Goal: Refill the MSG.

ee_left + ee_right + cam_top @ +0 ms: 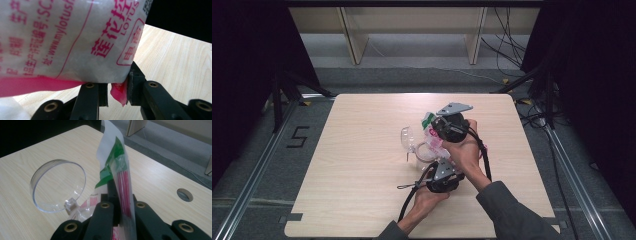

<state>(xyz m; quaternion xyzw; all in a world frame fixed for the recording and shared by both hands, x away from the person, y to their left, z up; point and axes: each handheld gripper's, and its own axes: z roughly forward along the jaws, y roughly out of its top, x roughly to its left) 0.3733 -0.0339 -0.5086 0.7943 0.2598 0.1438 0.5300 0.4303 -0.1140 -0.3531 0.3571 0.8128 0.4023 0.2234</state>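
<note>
A white plastic bag [432,138] with pink print and a green-and-red top is held up between both grippers over the middle of the table [357,165]. My right gripper [120,192] is shut on the bag's [117,167] flattened top edge; it is the farther of the two [435,127]. My left gripper [117,88] grips the bag's [70,37] bulging bottom, with a pink corner hanging between its jaws; it is the nearer one [434,166]. Just left of the bag stands a clear jar [422,153] with its round lid [58,186] hinged open.
A black cable [409,187] trails from the left gripper across the table toward the front edge. A round hole [185,195] is cut in the tabletop. Wooden shelf legs [354,42] and floor cables [507,45] lie beyond the far edge.
</note>
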